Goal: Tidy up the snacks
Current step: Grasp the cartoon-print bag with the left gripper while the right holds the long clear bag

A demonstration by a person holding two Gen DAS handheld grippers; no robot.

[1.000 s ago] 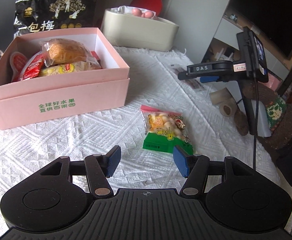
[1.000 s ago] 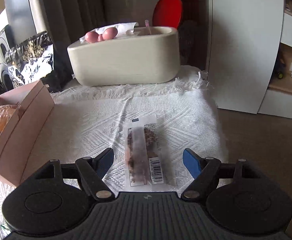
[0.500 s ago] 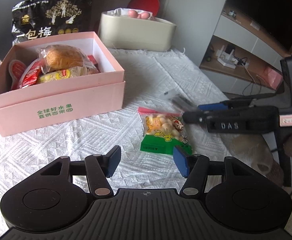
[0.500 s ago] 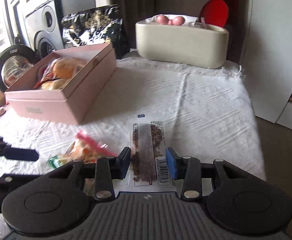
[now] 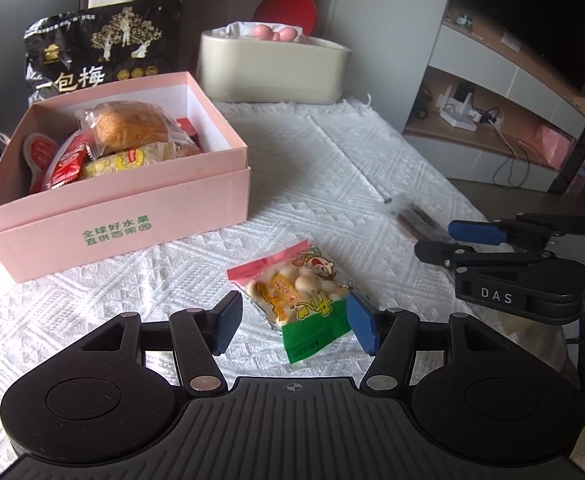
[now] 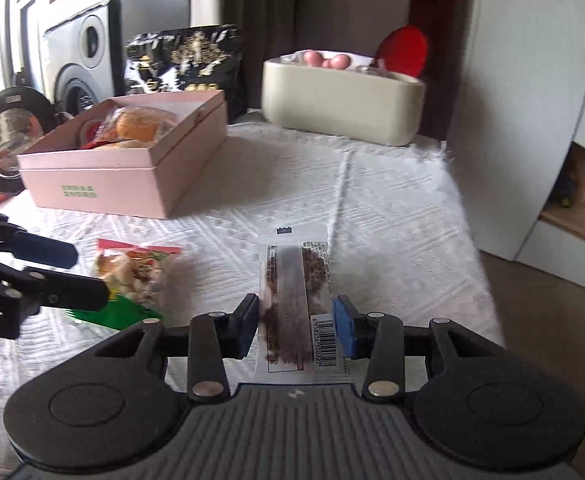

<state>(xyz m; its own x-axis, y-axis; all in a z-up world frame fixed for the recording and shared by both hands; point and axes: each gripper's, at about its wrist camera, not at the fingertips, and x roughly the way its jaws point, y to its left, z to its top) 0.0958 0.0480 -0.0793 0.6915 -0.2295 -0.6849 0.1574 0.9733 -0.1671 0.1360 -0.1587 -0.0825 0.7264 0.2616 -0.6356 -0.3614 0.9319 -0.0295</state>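
The snack bar packet [image 6: 296, 300] is sitting clamped between my right gripper [image 6: 297, 322], whose jaws have just been loosening, so I'm carrying it level toward the pink box [image 6: 132, 168], left gripper [image 5: 294, 320] spread wide over the biscuit bag [image 5: 296, 292].

Flat clear snack packet [image 6: 294, 300] pinched by its edges; biscuit bag [image 5: 298, 294] lies beside pink box [image 5: 116, 184].

A white textured cloth [image 5: 332, 168] with a fringed far edge covers the surface. To the right stands a white cabinet [image 6: 532, 100], and beyond it open white shelving [image 5: 492, 120] with wooden boards, small devices and trailing cables. A dark television screen [image 5: 532, 12] sits above the shelving. Dark curtains [image 6: 260, 8] hang at the far wall. At far left is a washing machine [image 6: 84, 48]; daylight comes from the left. The floor [image 6: 540, 320] is brown.
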